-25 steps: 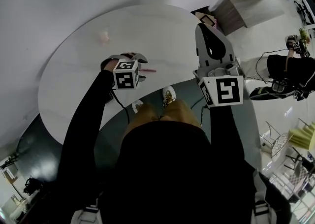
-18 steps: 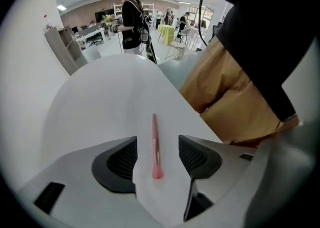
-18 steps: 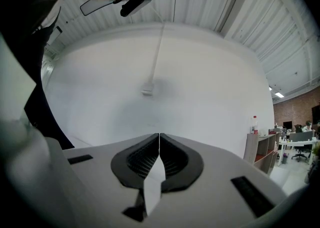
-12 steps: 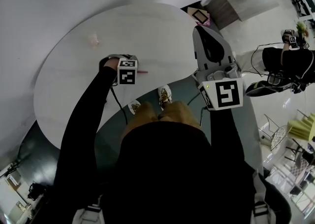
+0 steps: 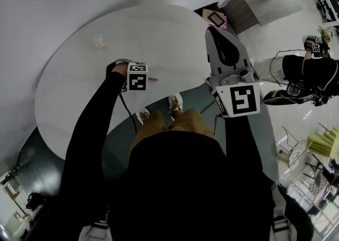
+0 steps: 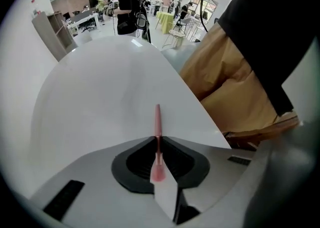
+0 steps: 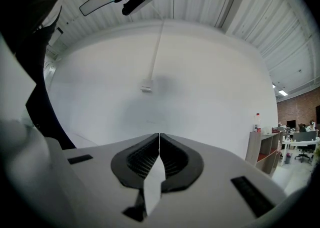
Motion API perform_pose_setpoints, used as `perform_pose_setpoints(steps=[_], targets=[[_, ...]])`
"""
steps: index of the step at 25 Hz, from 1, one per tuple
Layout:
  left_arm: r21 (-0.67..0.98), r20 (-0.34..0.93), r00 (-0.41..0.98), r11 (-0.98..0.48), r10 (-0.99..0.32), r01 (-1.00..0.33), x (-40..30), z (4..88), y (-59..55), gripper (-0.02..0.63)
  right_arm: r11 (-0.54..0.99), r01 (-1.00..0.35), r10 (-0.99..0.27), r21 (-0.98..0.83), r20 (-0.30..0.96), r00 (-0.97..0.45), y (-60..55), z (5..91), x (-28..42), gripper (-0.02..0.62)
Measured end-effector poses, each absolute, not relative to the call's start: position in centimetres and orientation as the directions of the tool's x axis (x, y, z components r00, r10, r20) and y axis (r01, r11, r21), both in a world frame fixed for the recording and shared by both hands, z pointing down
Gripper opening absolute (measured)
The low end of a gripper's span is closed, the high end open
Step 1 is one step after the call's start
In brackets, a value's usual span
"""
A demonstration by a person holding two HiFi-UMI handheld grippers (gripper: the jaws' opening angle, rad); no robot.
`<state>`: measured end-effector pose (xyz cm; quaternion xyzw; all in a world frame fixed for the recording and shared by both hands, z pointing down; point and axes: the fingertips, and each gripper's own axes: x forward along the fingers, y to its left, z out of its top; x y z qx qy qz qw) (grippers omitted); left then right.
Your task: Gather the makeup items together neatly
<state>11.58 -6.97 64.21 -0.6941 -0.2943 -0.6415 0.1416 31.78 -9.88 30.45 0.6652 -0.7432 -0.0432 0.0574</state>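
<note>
Head view: we look from top of own head steeply down onto most of round white bench [image 5: 79, 91]. Left gripper view: camera rides left claw [image 6: 158, 139], tipped down, close over bench, along jaws just closing on pink stick [image 6: 157, 119]. We share stick, bench edge, standing person [image 6: 129, 1] with head view. Right gripper view: camera rides right claw [image 7: 159, 136], level, faces white wall [image 7: 200, 71], cabinet [image 7: 261, 154] at right; both also in head view.

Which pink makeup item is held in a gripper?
The slim pink stick, between the left gripper's fingers, which have just closed on it; the small pink item lies free farther across the table.
</note>
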Motion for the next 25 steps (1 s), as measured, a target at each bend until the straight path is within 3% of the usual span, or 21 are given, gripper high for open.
perform_pose_setpoints(steps=[5,13,19,25], targets=[[0.114,0.969,0.148,-0.888,0.199,0.445,12.2,62.4,-7.4,0.055,0.169,-0.978,-0.985,0.123,0.009,-0.169,-10.9,30.4,30.9,0.028],[0.011,0.926,0.377,-1.0,0.014,0.008,10.0,57.0,-9.0,0.055,0.337,-0.94,-0.941,0.062,-0.013,-0.338,-14.2,31.4,25.7,0.028],[-0.067,0.847,0.487,-0.951,-0.214,-0.301,5.4,51.1,-10.6,0.055,0.461,-0.885,-0.886,0.067,-0.017,-0.463,-16.3,31.1,18.7,0.028],[-0.098,0.769,0.468,-0.804,-0.435,-0.586,-1.0,47.4,-11.6,0.055,0.539,-0.839,-0.842,0.077,0.02,-0.539,-17.6,31.9,11.3,0.028]])
